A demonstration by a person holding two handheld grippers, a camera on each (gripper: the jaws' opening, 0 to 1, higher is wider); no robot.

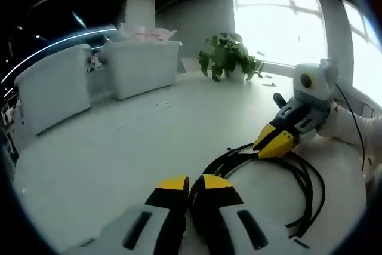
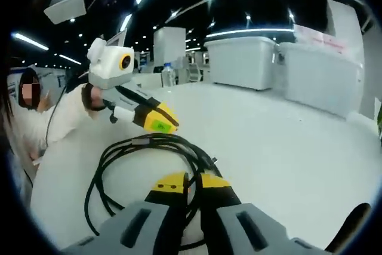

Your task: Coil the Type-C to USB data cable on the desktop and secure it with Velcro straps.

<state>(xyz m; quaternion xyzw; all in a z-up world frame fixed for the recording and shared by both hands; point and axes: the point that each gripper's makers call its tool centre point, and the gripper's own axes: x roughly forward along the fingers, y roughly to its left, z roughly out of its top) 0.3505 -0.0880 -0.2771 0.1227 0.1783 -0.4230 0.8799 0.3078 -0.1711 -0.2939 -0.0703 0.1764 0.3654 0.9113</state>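
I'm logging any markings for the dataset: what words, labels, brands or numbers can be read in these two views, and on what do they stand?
No text can be read in either view.
The white bins carry no legible label.
The bottle on the table has a label too small and blurred to read.
The black cable and both grippers show no legible markings.

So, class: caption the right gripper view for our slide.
Right gripper pinches the coiled black cable on the white desktop.
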